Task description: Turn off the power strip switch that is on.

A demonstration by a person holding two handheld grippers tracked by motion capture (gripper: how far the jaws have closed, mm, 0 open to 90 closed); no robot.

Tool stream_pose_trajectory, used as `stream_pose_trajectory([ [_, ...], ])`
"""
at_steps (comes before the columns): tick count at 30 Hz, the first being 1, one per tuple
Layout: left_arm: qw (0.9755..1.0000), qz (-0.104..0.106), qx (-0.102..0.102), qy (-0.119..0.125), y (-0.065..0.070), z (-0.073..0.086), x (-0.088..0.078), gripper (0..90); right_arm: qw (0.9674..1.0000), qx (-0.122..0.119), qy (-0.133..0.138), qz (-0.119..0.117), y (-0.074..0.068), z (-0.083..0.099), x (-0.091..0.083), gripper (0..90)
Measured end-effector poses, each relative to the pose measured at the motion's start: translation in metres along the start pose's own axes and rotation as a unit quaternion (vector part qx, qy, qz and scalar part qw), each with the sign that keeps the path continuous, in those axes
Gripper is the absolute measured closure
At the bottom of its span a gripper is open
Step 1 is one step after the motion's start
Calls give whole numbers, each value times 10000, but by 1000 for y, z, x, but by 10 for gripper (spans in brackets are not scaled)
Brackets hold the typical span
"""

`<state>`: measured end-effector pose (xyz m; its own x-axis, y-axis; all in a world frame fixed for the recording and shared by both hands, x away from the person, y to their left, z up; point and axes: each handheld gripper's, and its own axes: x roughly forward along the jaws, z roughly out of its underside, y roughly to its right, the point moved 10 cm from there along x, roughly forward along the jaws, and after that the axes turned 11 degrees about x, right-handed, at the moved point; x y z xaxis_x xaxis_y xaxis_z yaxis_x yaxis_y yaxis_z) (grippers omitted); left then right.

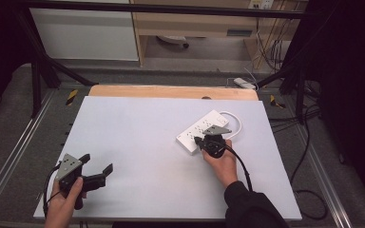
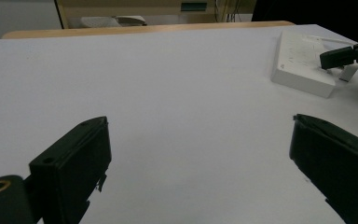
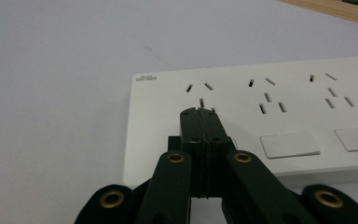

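A white rectangular plastic power strip (image 1: 204, 130) is seen at the centre right of the high view, lying flat and slanted on the pale grey tabletop (image 1: 138, 142), with its white cable (image 1: 235, 124) looped just beyond its upper right end. The right gripper (image 3: 199, 112) is held with its jaws pressed together and nothing between them, their tips set over the near end of the strip, just beside a group of socket slots; contact cannot be told. The left gripper (image 1: 96, 169) is seen at the lower left of the high view, its jaws spread wide over bare table, well apart from the strip.

The strip is judged rigid, light and smooth-skinned, so it is likely to slide under a sideways push. A hold is best taken across its narrow width at the long edges, away from the rocker switches (image 3: 289, 144). The looped cable may drag or snag. A wooden edge (image 1: 171, 91) borders the far side; nothing else stands in the way.
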<state>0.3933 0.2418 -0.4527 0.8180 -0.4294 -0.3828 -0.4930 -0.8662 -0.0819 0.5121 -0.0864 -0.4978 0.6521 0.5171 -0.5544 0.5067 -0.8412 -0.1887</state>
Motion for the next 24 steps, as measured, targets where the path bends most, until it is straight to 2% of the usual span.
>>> stream_pose_trajectory([
  [12, 10000, 22, 29, -9, 1, 0, 0, 53, 10000, -61, 17, -54, -3, 1, 0, 900],
  [24, 10000, 15, 67, -35, 1, 1, 1, 53, 9999, 10, 64, -88, -3, 1, 0, 900],
])
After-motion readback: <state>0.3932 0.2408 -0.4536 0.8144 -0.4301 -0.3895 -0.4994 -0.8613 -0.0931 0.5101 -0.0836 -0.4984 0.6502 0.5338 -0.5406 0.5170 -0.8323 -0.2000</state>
